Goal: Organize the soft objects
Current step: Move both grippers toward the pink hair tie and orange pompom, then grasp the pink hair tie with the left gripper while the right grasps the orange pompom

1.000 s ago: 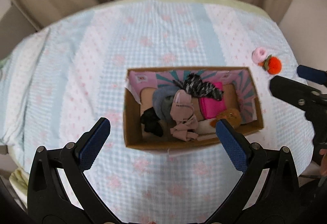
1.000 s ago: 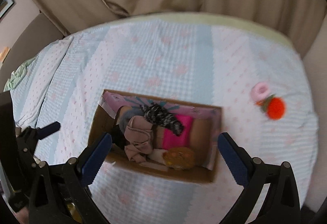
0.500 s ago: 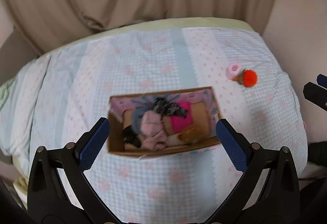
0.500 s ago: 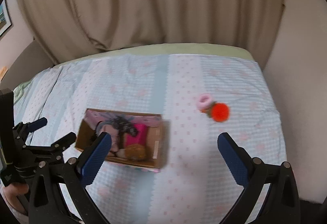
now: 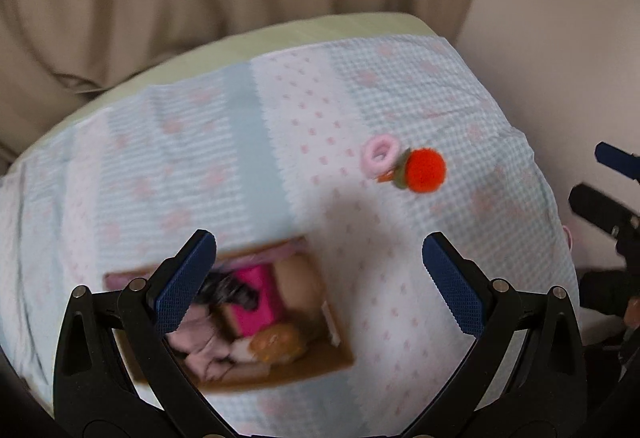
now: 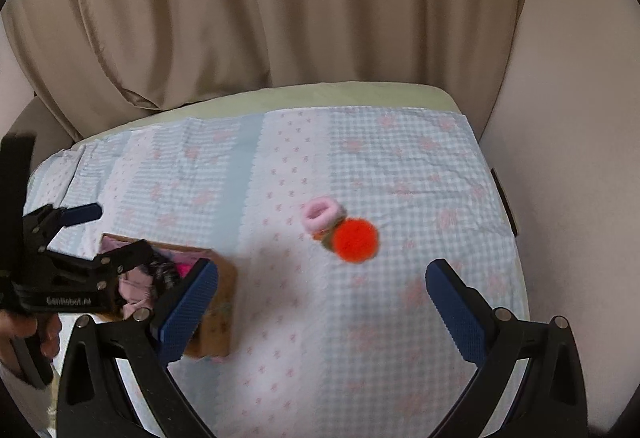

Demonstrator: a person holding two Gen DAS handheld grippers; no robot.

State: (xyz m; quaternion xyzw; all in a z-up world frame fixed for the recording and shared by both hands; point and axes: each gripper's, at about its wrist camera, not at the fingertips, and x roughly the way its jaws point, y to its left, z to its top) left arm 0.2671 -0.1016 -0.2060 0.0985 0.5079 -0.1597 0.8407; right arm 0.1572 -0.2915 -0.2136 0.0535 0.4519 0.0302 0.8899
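- Cardboard box [image 5: 240,322]: lies on the bed [image 6: 400,166] toward its near left corner, open side up, so soft items can be dropped in from above. It already holds a pile of them: a bright pink piece [image 5: 256,298], a dark patterned piece, pale pink fabric and a round tan item.
- Pink ring [image 6: 320,213] and orange pompom [image 6: 355,240]: lie touching each other on the cover toward the right edge of the bed, well apart from the box. Judged to be the items left to gather.
- Right gripper [image 6: 320,312]: fingers spread wide, holding nothing, aimed at the pair. The wide gap probably suits closing around a fluffy, yielding object.
- Left gripper [image 5: 320,284]: fingers likewise wide apart and empty, held above the box's right end, perhaps ready to steady it.
- Beige curtain [image 6: 280,6]: hangs behind the far edge of the bed.
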